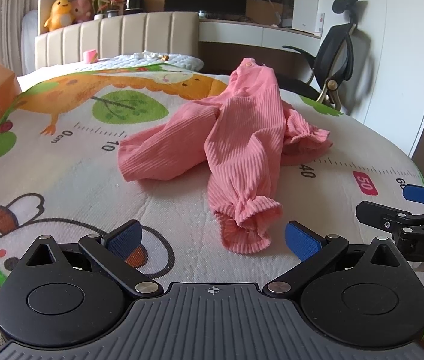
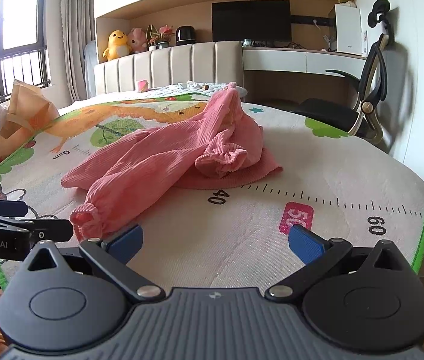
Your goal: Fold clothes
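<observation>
1. Your left gripper (image 1: 212, 240) sits low in the left wrist view with its blue pads spread wide and nothing between them; it is released.
2. Your right gripper (image 2: 215, 241) is likewise spread and empty, low in the right wrist view; its tips also show at the right edge of the left view, over the mat's edge.
3. The pink ribbed garment (image 1: 230, 132) lies crumpled on the printed play mat (image 1: 62, 180), centre of the left view; it is unfolded, so by my judgement the task is barely begun.
4. One sleeve runs from the heap toward the bottom of the frame, and its gathered cuff (image 1: 249, 220) ends just ahead of your left gripper, slightly right of the midline; that sleeve's long axis points almost straight at you.
5. In the right wrist view the same cuff (image 2: 87, 219) lies at lower left, beside the left pad and well off the gripper's centre; a second ruffled cuff (image 2: 224, 157) rests on the heap, farther up the frame.
6. So your left gripper is the nearer one to the near cuff; I judge the next move to be a short forward reach with it, while your right goes for the far side of the heap.
</observation>
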Motion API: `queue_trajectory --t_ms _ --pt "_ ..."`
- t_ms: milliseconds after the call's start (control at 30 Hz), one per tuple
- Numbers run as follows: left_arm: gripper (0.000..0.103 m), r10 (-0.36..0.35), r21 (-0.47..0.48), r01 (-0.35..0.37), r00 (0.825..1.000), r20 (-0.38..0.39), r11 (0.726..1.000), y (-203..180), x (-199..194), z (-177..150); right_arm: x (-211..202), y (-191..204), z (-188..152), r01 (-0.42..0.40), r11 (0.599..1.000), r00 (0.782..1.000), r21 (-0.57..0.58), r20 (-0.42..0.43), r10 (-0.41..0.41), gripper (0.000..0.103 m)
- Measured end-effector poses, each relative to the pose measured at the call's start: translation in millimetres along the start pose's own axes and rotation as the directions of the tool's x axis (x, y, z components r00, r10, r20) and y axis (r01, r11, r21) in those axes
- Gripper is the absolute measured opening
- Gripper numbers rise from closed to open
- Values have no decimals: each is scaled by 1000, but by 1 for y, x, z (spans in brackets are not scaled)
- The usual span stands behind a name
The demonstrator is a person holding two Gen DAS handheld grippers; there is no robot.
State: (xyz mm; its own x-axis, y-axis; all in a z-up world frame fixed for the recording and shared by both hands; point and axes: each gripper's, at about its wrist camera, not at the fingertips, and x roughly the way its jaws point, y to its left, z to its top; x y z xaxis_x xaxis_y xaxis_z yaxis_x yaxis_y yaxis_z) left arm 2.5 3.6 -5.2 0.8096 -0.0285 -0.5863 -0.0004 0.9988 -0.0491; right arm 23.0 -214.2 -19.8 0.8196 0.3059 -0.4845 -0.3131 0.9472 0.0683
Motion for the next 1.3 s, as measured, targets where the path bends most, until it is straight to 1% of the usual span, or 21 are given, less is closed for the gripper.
queue_trajectory --t_ms 1300 --pt "103 -1 9 2 1000 -13 1000 0 3 1 2 -2 1 -5 1000 1000 3 -7 5 103"
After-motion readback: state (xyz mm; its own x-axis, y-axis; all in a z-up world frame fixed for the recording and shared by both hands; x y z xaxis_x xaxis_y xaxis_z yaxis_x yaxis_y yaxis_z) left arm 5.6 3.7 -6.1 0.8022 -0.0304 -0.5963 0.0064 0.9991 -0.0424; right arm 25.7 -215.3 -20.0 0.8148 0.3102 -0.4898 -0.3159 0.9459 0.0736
